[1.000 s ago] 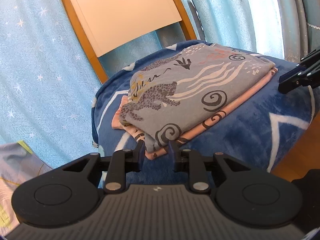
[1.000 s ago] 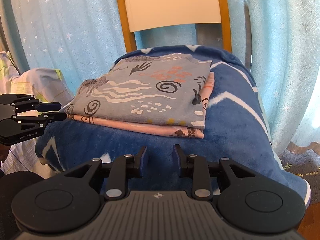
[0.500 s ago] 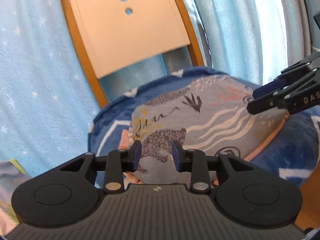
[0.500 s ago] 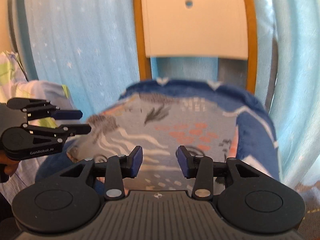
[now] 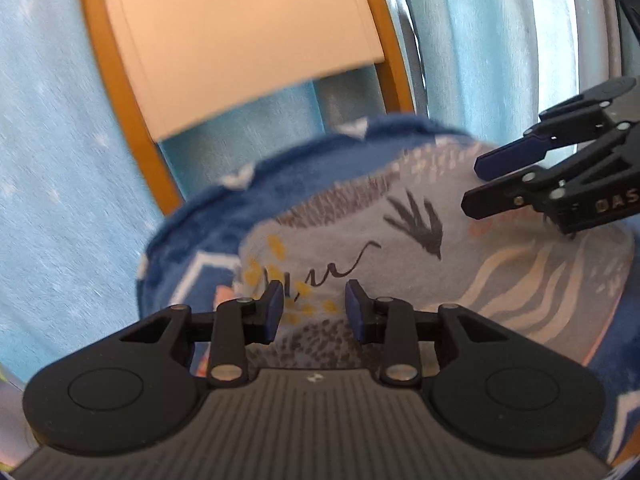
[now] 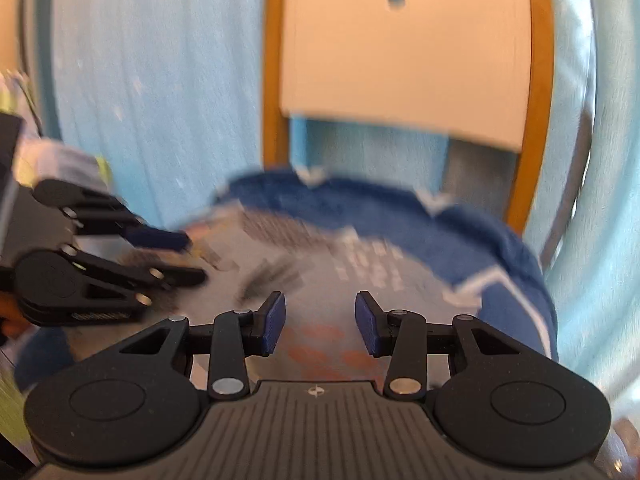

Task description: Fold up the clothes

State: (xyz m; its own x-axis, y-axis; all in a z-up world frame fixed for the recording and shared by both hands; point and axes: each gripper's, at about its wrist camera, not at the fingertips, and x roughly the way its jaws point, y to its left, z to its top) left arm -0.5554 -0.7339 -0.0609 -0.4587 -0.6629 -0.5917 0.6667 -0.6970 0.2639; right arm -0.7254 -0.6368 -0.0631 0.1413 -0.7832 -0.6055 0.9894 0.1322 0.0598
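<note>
A folded grey patterned garment (image 5: 460,268) lies on top of a pink one, whose edge (image 5: 222,294) peeks out at the left, on a chair seat under a blue blanket (image 5: 256,200). My left gripper (image 5: 315,307) hovers open just above the garment's left part, nothing between its fingers. My right gripper (image 6: 320,322) is open over the same grey garment (image 6: 320,264), which is blurred in the right wrist view. Each gripper shows in the other's view: the right one (image 5: 504,176) at the right, the left one (image 6: 176,256) at the left.
The wooden chair back (image 5: 240,40) rises behind the seat, also seen as a chair back (image 6: 404,40) in the right wrist view. Light blue starred curtains (image 5: 60,160) hang all around. A pale patterned fabric (image 6: 60,160) lies at the far left.
Both grippers have moved forward and down from in front of the seat to just above the folded stack, drawing closer together. Both stayed open; the right jaws spread slightly wider.
</note>
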